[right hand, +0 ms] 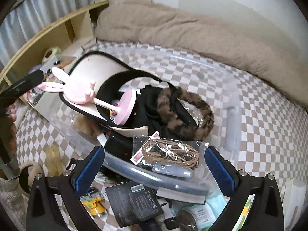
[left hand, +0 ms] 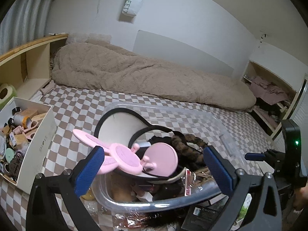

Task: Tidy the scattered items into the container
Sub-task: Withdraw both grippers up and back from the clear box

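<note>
A clear plastic container (left hand: 194,113) stands on the checkered bed, holding a cream visor with black trim (left hand: 117,123), black cloth, a leopard fur headband (left hand: 190,146) and a bagged brown cord (right hand: 171,151). A pink bunny stand (left hand: 125,156) with a round pink base lies on top of the pile; it also shows in the right wrist view (right hand: 77,91). My left gripper (left hand: 152,169) is open above the container's near rim, its left pad touching the bunny's ears. My right gripper (right hand: 154,169) is open and empty over the near rim, above the bagged cord.
A white cardboard box (left hand: 36,146) full of small items sits at the left. A beige blanket (left hand: 134,77) lies along the wall. In front of the container lie a black packet (right hand: 134,200), a yellow toy (right hand: 94,206) and a mint packet (right hand: 204,211). Wooden shelves stand at both ends.
</note>
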`<act>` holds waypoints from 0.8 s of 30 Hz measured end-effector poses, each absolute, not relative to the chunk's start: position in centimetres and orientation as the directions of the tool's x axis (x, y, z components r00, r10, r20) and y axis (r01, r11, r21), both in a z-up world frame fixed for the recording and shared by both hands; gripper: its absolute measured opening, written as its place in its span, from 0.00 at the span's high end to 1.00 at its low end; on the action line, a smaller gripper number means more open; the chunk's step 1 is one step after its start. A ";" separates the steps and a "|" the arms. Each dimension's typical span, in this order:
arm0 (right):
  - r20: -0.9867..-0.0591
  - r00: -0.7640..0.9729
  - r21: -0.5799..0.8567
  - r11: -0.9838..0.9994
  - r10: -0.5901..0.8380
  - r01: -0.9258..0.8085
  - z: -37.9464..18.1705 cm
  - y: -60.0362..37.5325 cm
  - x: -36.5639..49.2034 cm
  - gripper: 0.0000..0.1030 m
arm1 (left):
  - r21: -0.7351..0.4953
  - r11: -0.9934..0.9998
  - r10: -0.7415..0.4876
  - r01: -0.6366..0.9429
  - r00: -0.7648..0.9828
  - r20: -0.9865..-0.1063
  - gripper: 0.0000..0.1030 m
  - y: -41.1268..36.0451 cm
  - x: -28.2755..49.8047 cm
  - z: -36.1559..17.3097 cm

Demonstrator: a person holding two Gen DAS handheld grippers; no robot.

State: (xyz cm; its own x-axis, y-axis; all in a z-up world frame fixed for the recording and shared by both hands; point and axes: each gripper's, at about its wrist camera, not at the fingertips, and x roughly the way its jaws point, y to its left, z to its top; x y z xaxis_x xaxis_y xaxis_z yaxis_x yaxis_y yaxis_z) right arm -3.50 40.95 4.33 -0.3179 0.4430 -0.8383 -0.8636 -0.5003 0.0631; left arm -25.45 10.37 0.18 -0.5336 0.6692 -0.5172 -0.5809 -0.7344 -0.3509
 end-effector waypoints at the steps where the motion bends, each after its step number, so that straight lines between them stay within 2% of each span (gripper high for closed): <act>1: -0.830 -0.320 0.062 -0.493 0.457 -0.868 4.4 40.7 -3.4 0.00 | -0.342 -0.738 0.664 -0.581 -0.538 -0.520 0.00 10.3 -25.2 0.3; 8: -0.782 -0.334 0.071 -0.458 0.526 -0.886 5.3 37.9 -2.0 0.00 | -0.275 -0.770 0.626 -0.576 -0.595 -0.505 0.00 9.5 -22.7 1.2; 24: -0.681 -0.321 0.085 -0.365 0.658 -0.927 7.7 32.0 2.1 0.00 | -0.256 -0.749 0.651 -0.611 -0.605 -0.458 0.00 7.0 -14.9 4.1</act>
